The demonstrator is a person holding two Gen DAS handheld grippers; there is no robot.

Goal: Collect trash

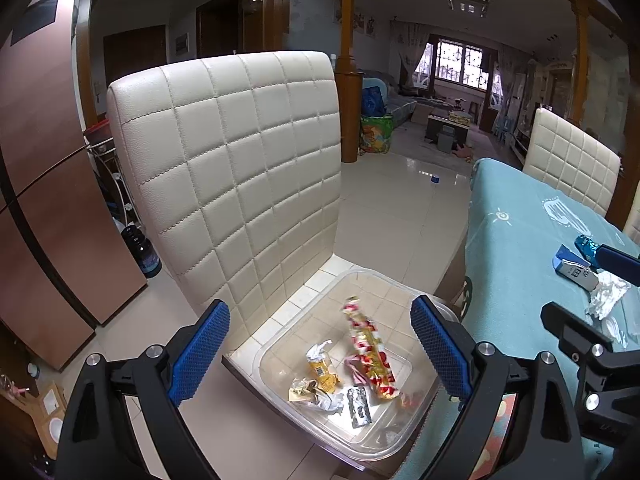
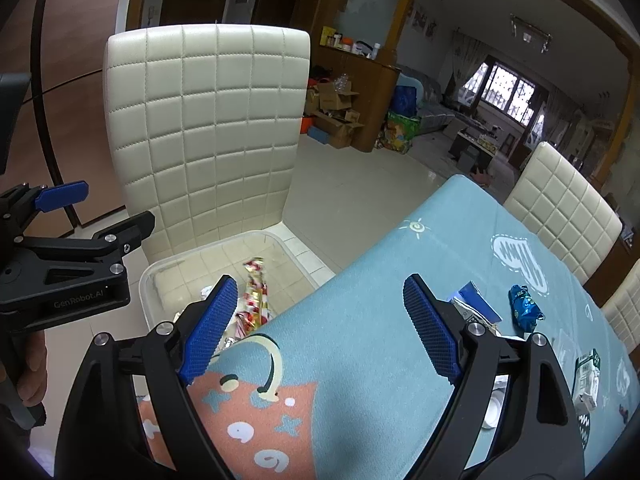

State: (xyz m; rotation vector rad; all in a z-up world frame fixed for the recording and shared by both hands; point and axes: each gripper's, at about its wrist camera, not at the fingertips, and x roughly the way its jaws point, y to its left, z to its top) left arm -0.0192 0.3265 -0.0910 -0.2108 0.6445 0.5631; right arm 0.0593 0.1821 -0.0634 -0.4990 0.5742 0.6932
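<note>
Where readable, "GenRobot.AI" on the left tool [image 2: 86,216].

Dim, cool daylight from the far window [image 1: 464,66]; glare on floor tiles, strong fisheye bending, dark corners

Bin [image 1: 400,284] sits on the chair seat [image 1: 276,320] against the backrest, just off my table's left edge [image 2: 360,280]; wrappers [image 1: 370,344] lie in it. Carton [image 2: 476,300] and foil packet [image 2: 524,302] lie mid-table, near the right edge; second chair [image 2: 560,220] stands behind that far edge.
</note>
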